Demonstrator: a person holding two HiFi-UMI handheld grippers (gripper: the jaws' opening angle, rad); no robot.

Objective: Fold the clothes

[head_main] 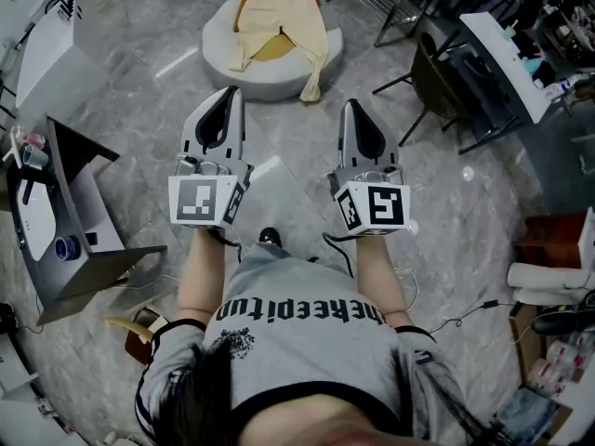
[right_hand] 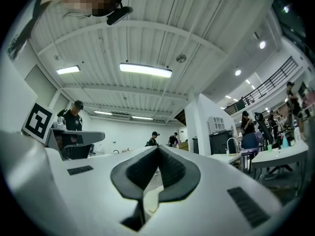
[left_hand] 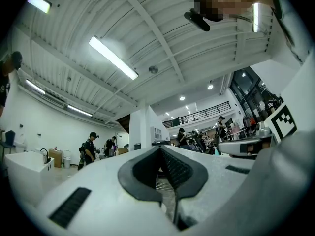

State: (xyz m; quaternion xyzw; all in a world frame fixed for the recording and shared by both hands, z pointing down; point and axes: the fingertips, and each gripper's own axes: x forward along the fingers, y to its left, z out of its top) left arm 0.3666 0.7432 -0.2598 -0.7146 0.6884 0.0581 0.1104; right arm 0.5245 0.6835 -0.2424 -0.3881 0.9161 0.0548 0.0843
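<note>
A pale yellow garment (head_main: 279, 28) lies crumpled on a round white table (head_main: 223, 59) at the top of the head view, with one sleeve hanging over the front rim. My left gripper (head_main: 231, 92) and right gripper (head_main: 350, 106) are held side by side, pointing at that table and short of it, over bare floor. Both are shut with nothing between the jaws. In the left gripper view the left gripper (left_hand: 160, 148) points slightly upward at the hall and ceiling. The right gripper (right_hand: 157, 148) in its own view does the same.
A white desk (head_main: 46, 54) and a dark angled stand (head_main: 84, 249) are at the left. A black chair (head_main: 437, 86) and a long white table (head_main: 507, 59) stand at the right. Cables (head_main: 465, 314) lie on the grey floor. People (left_hand: 89, 149) stand far off.
</note>
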